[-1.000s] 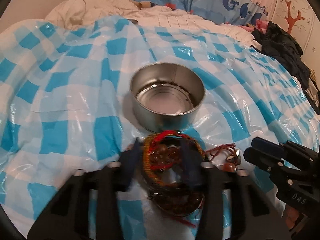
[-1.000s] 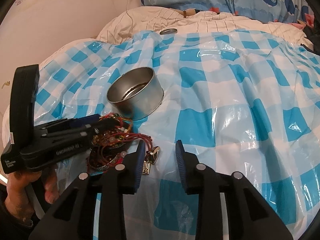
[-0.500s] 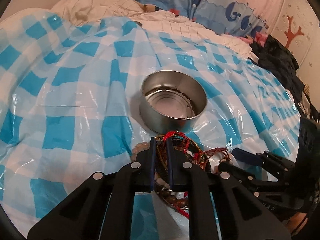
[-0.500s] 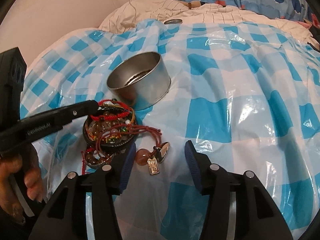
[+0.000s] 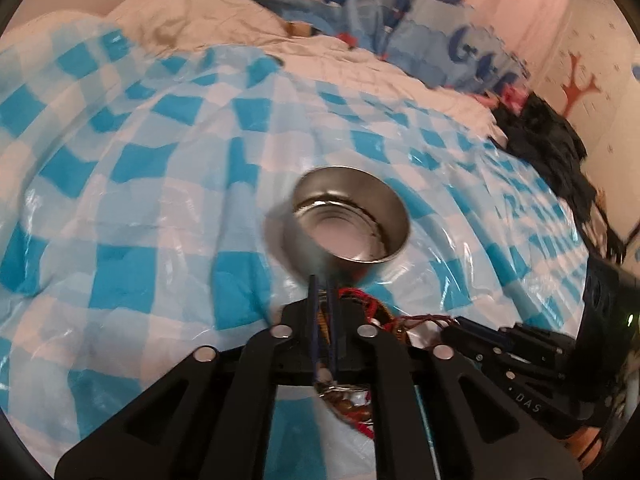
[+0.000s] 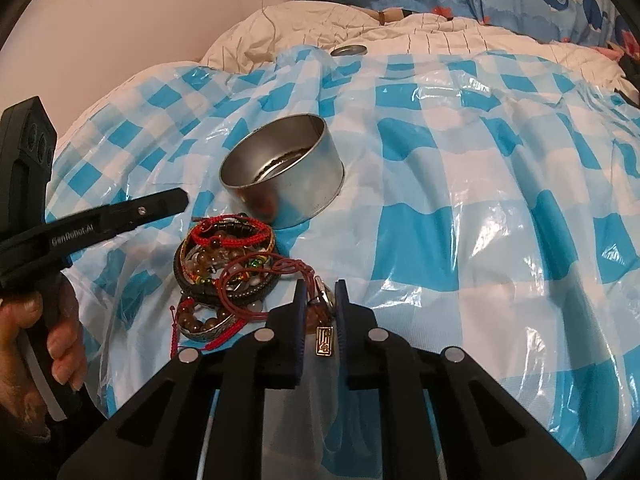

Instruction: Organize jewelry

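So the right gripper (image 6: 319,300) had just been closing, jaws pinching the pendant end of a red cord (image 6: 264,280), probably to tease it off the bracelet pile (image 6: 224,268) just left of those jaws. The left gripper (image 5: 324,292) sat with its jaws nearly pressed together; its own view was blurry and I couldn't tell if it had a strand, but the right view showed its tip apart from the pile. The tin (image 6: 284,180) waited just past both, empty, on the bed.
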A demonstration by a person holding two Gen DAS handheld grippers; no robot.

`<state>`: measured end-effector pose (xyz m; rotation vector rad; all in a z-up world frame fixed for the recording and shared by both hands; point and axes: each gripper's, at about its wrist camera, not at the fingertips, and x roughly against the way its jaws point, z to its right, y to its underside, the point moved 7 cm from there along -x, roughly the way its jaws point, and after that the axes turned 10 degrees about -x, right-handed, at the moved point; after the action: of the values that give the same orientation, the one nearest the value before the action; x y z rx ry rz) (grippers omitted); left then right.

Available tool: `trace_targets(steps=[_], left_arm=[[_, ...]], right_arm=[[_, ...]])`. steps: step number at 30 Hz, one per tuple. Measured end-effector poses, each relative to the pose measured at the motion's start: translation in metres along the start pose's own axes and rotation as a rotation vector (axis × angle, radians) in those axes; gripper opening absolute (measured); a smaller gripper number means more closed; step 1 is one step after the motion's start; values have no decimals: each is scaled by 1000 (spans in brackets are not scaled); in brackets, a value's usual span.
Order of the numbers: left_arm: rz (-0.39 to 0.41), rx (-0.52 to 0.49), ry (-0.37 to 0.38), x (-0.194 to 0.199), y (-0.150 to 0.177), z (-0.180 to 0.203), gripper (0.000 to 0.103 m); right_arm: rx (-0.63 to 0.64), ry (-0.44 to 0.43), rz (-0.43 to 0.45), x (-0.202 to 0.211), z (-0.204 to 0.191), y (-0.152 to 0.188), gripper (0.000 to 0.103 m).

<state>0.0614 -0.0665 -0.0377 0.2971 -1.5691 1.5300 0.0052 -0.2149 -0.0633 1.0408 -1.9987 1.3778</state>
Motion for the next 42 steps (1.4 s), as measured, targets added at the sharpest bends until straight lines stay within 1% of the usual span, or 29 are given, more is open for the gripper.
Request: trace_targets(steps=[1,2,3,6,7,9,10,11,12,13,14,16,19,20,21,23,26,27,28,29,30,31,32,35,36,38,39,41,42], left_arm=[[-2,-28,-15,-3,-1,5,22],[-4,-54,-34,-7,-2,9,36],[-7,-73,-44,-10,-2,12,43],[-45,-123,-75,-24,1,17,43],[-58,-128,-75,-28,3,17,42],[-76,-144,-73,-36,6,18,25],[-72,-156,-78,-37,6,18,22],[-65,-177,-86,-37,5,19,15],[-56,-197,-90,-37,4,21,9],[-50,-206,-96,-37,2,22,9],[-51,-210,-98,-36,2,22,8],[-50,-231,-115,-35,2,24,8],[-42,-252,-131,-27,-2,25,7],[-40,-250,-135,-24,-3,23,7],[-48,-243,-133,-22,-3,20,7],[-92,-222,-123,-23,2,12,8],[-120,-195,-127,-24,8,1,9],[-120,-191,-127,-24,8,-2,11],[-119,-189,-129,-24,9,-3,13],[-116,-188,-132,-24,8,-4,18],[-112,-186,-135,-25,8,-4,25],[-106,-183,-136,-26,8,-4,29],[-103,-183,-135,-27,8,-3,31],[-105,-205,-126,-32,8,2,31],[-110,-216,-122,-34,8,4,27],[-108,-251,-120,-33,9,10,14],[-99,-274,-136,-31,8,12,9],[-80,-290,-144,-26,6,14,7],[-66,-287,-143,-22,4,14,7]], right_arm=[[-5,4,-1,0,1,0,30],[-17,11,4,0,3,0,41],[-32,9,9,0,6,-1,42],[-46,4,6,-2,8,-2,42],[-46,5,4,-4,9,-2,42],[-39,12,-1,-7,8,-1,42],[-33,17,-1,-7,8,-1,41],[-27,21,-2,-8,7,-1,37],[-19,24,-5,-8,7,0,35],[-14,19,-8,-8,5,1,28],[-4,13,-11,-8,3,1,24],[18,22,0,-6,0,2,20],[15,19,9,-4,0,0,17],[14,17,13,-3,0,0,14],[14,15,15,-2,-1,-1,14],[17,15,14,-2,-1,-1,14],[6,13,12,-2,0,-1,14],[3,14,10,-3,1,-1,15],[-3,16,6,-3,2,-1,26],[-13,26,4,-4,5,-1,33],[-23,30,3,-5,7,-1,33],[-26,27,0,-6,7,-1,33],[-27,25,-1,-7,7,-1,33],[-17,28,-9,-10,7,1,33],[-13,30,-10,-10,6,1,32],[4,26,-12,-9,3,2,23],[12,22,-8,-8,1,1,21],[24,21,4,-5,-2,1,14],[25,20,8,-4,-3,0,14]])
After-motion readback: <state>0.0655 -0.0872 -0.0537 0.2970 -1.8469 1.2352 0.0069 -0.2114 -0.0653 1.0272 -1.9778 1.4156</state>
